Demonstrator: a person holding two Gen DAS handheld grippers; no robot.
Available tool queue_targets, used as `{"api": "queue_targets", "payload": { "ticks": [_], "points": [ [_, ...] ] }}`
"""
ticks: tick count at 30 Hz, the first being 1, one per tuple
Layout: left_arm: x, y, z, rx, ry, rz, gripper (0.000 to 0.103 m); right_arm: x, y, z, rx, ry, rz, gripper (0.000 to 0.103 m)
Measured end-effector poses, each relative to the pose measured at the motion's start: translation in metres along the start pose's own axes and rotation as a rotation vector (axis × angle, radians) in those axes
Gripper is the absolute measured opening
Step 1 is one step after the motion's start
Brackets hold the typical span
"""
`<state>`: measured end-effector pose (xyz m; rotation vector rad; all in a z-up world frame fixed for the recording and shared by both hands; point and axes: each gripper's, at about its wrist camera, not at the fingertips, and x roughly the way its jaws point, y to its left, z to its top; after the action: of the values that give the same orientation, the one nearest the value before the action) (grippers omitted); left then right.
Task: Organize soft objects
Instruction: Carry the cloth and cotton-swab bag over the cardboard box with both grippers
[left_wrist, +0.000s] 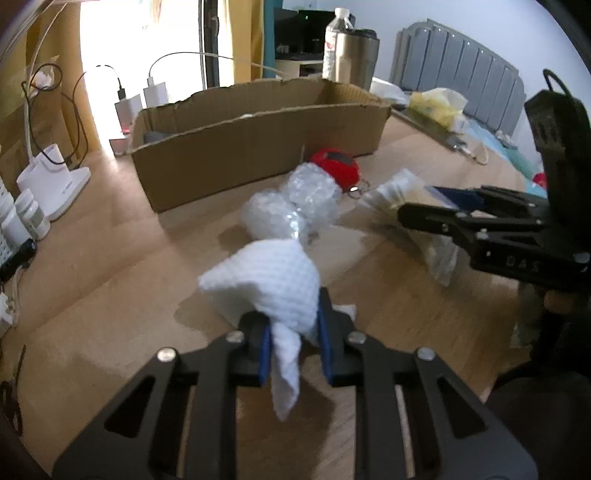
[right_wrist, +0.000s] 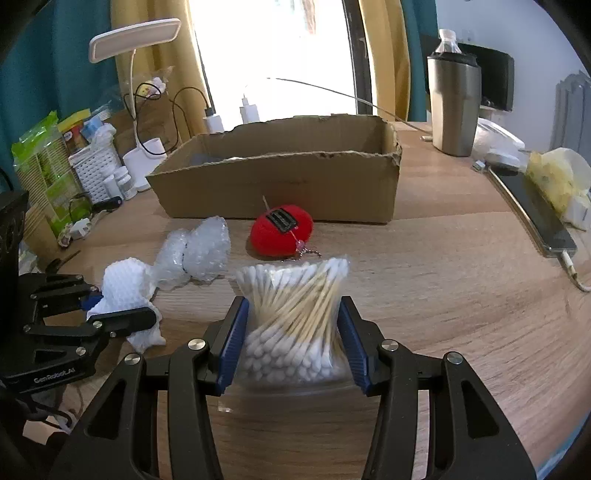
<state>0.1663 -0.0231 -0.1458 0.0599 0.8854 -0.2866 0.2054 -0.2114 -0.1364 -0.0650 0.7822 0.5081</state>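
My left gripper (left_wrist: 291, 343) is shut on a crumpled white cloth (left_wrist: 269, 284), held just above the wooden table; the cloth also shows in the right wrist view (right_wrist: 125, 288). My right gripper (right_wrist: 291, 332) is shut on a clear bag of cotton swabs (right_wrist: 295, 314), which also shows in the left wrist view (left_wrist: 410, 210). A wad of bubble wrap (right_wrist: 199, 251) and a red plush keychain (right_wrist: 280, 230) lie on the table in front of an open cardboard box (right_wrist: 280, 188).
A steel tumbler (right_wrist: 454, 110) and water bottle stand at the back right. A phone (right_wrist: 532, 210) and yellow bag (right_wrist: 554, 177) lie at the right. A desk lamp (right_wrist: 136, 48), white basket, chargers and cables crowd the left.
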Motion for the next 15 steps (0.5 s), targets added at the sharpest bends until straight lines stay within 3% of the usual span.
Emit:
{"api": "queue_targets", "payload": {
  "ticks": [8,15],
  "points": [
    [-0.018,0.0,0.001,-0.019,-0.048,-0.026,0.021,-0.008,0.012,0.007,-0.03,-0.016,-0.007,0.052],
    [-0.029,0.005,0.003,-0.045,-0.081,-0.03,0.021,-0.014,0.017,0.013,-0.056,-0.025,-0.029,0.042]
  ]
}}
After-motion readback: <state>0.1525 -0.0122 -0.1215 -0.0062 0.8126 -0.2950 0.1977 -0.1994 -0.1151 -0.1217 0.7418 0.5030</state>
